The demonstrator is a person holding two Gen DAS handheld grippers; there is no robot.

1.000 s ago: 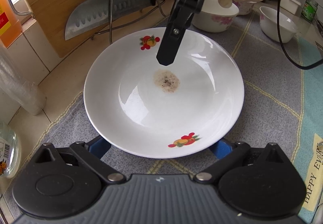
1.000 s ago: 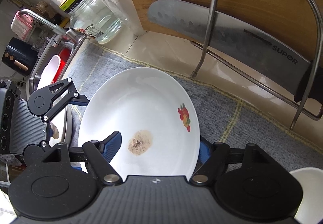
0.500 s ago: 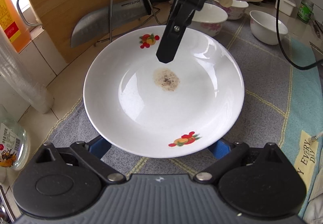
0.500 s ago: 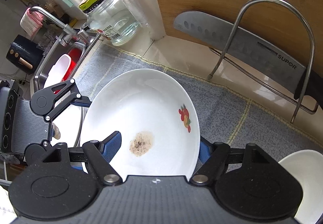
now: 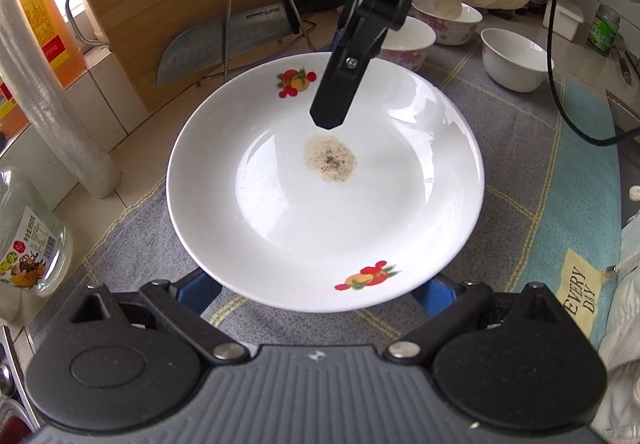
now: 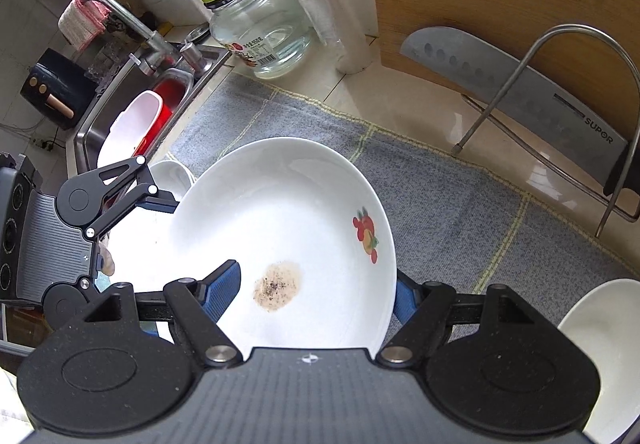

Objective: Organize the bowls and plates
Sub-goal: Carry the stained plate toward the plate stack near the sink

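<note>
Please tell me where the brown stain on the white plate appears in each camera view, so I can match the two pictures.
Left wrist: brown stain near the middle of the white plate, just below the right gripper's finger.
Right wrist: stain low in the picture, left of centre.
Shared landmark: the knife against the cutting board.

We see a white plate [image 5: 360,212] with two fruit motifs on its rim and a brown speckled stain at its centre, raised above the grey cloth. Behind it stand two floral bowls [image 5: 404,44] and a plain white bowl [image 5: 514,60].
</note>
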